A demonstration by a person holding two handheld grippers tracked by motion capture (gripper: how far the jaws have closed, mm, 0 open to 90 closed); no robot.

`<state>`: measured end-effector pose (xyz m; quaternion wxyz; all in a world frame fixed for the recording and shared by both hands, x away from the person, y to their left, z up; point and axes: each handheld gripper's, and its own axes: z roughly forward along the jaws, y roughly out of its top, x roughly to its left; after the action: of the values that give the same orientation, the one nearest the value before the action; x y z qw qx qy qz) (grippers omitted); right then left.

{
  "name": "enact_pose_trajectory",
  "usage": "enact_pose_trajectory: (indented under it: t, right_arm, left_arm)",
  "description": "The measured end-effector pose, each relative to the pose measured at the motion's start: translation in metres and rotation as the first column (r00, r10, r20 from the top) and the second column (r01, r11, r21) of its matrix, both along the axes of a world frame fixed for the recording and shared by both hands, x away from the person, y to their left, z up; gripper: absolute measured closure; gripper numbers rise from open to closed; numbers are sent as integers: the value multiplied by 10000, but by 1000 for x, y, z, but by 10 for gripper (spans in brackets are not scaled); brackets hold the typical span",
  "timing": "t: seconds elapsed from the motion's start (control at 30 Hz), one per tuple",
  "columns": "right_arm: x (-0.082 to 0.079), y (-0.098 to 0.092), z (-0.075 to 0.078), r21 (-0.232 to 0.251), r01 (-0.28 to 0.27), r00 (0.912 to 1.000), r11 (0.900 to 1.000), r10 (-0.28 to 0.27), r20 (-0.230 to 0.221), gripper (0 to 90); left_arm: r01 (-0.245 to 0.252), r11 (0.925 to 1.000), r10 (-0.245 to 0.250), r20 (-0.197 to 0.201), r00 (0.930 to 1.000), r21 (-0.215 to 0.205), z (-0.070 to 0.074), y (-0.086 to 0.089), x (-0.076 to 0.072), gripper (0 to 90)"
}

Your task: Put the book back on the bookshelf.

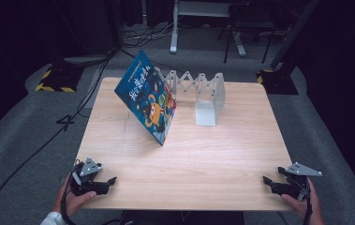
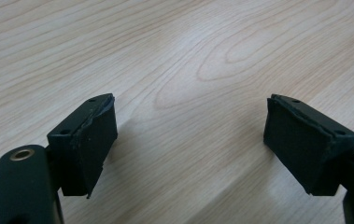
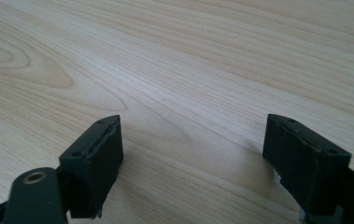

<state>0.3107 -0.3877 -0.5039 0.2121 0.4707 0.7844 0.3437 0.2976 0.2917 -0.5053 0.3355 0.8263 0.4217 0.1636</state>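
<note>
I have the table (image 1: 184,159) in front of me, light wood, bare across its near half. At the far side stands a white rack (image 1: 203,96), an accordion-type bookend stretched left to right. The book (image 1: 148,96) leans tilted against the rack's left end, cover facing me and to the left, its lower corner resting on the table toward the middle. Its long edge runs diagonally, from far-left down to near-centre.

My left gripper (image 1: 101,180) rests at the near-left corner of the table, my right gripper (image 1: 273,183) at the near-right corner. Both sets of jaws stand wide apart with nothing between them; each gripper view looks along its spread jaws at bare wood grain.

The book lies well ahead of both, away from me and left of centre, so I judge the left gripper nearer. Reaching it means going forward and slightly inward, meeting the tilted book across its thin edge.
</note>
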Motion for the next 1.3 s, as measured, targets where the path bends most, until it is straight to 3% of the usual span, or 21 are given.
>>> enact_pose_trajectory:
  t: [1.3]
  right_arm:
    - [-1, -2, -1, 67, 268, 9996, 9996, -268, 48, 200]
  left_arm:
    - [-127, 9999, 127, 52, 9999, 30, 0, -1, -1, 169]
